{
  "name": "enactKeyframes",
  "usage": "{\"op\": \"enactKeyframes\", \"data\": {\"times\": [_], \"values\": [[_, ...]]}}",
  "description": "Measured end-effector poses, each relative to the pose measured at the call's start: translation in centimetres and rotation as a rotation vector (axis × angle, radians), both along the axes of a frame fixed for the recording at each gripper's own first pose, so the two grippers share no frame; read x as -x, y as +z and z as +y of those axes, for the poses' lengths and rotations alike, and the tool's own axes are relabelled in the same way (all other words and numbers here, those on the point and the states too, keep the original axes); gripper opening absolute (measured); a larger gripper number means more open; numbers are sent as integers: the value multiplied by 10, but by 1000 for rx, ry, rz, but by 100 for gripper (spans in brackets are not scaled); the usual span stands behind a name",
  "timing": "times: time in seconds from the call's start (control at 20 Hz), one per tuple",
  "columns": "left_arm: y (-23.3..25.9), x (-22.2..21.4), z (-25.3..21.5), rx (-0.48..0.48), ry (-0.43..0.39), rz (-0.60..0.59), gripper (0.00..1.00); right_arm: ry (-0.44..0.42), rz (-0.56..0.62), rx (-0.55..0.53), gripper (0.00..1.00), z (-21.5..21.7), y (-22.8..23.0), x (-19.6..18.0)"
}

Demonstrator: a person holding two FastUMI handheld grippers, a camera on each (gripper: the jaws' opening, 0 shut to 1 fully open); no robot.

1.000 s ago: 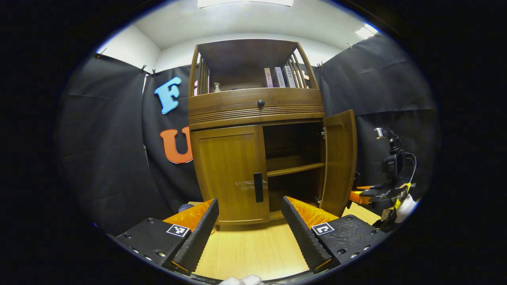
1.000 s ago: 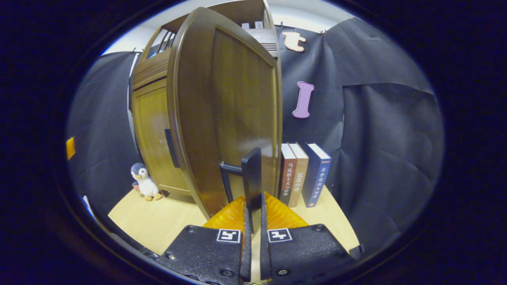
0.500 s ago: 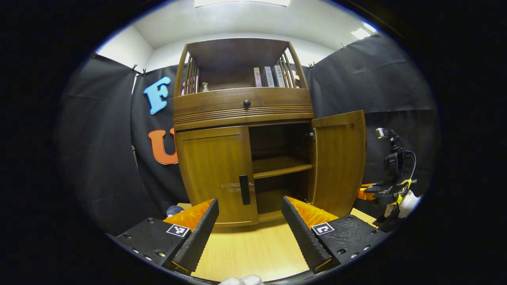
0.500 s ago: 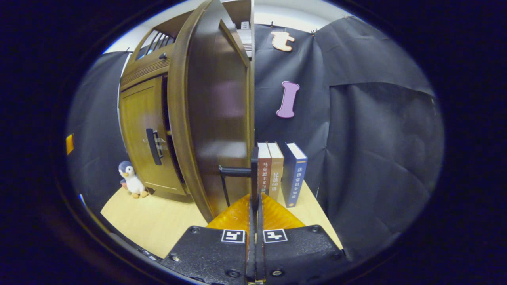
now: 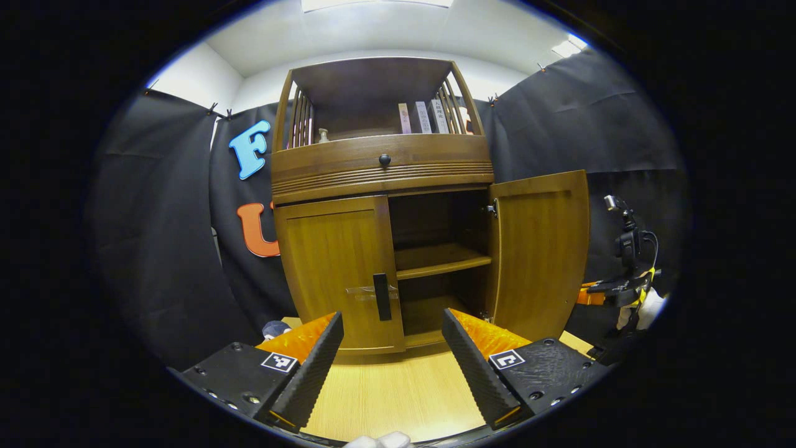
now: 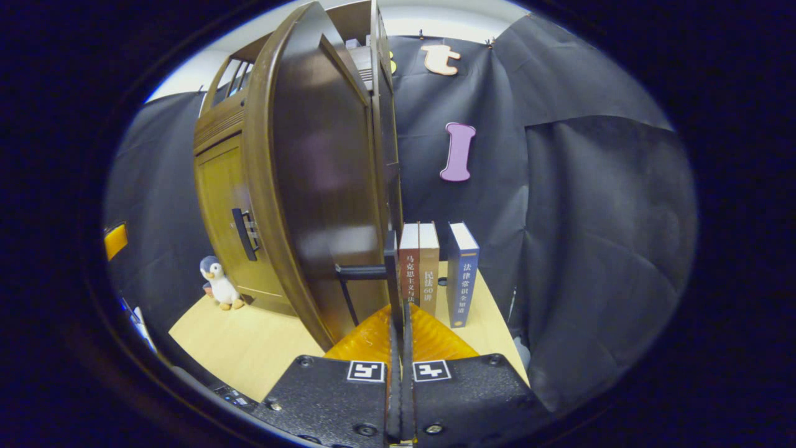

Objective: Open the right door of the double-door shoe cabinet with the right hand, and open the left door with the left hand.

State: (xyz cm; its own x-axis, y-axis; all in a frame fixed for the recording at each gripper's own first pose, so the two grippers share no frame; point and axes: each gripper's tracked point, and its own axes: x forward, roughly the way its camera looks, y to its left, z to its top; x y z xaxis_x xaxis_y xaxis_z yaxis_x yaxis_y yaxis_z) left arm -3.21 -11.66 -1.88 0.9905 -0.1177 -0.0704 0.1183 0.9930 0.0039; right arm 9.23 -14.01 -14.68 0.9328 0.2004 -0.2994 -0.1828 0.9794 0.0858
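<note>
Right now, in the left gripper view, your left gripper (image 5: 392, 354) hangs with its jaws spread wide and nothing between them, low over the pale wooden tabletop (image 5: 398, 392) and short of the brown wooden double-door shoe cabinet (image 5: 382, 180). Its closed left door (image 5: 339, 274) faces you squarely, with the dark vertical bar handle (image 5: 382, 297) at its inner edge, above the gap between your fingers and not touched by them. The right door (image 5: 540, 252) stands swung out wide, so the dark inside and one wooden shelf (image 5: 438, 261) lie bare. On the open top tier a few upright books (image 5: 423, 118) stand by the slatted side. Far off at the right edge you can see your right gripper (image 5: 591, 295) behind that open door (its fingertips are hidden by the panel).

Next, in the right gripper view, your right gripper (image 6: 398, 317) is closed tight on the right door's dark handle (image 6: 390, 280), whose thin bar runs straight up from between the fingers, both pressing on it. You see that door nearly edge-on, reaching from the handle to the top of the view. Beyond it the left door shows shut. A small grey-and-white plush penguin (image 6: 217, 286) stands on the tabletop near the cabinet's foot. Three upright hardback books (image 6: 435, 270), two reddish-brown and one dark blue, stand just behind the handle against the black cloth.
</note>
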Motion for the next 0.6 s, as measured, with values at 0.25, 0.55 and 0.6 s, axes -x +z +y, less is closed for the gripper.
{"op": "enactKeyframes", "data": {"times": [0.25, 0.55, 0.6], "values": [[-3, 1, -10, 1, 63, 15, 96, 85, 11, 16, 4, -13, 3, -4], [-1, -2, -14, 29, 155, 24, 96, 154, 19, 81, 4, -13, 3, -6], [0, -3, -15, 34, 162, 24, 100, 158, 17, 75, 4, -13, 4, -5]]}}
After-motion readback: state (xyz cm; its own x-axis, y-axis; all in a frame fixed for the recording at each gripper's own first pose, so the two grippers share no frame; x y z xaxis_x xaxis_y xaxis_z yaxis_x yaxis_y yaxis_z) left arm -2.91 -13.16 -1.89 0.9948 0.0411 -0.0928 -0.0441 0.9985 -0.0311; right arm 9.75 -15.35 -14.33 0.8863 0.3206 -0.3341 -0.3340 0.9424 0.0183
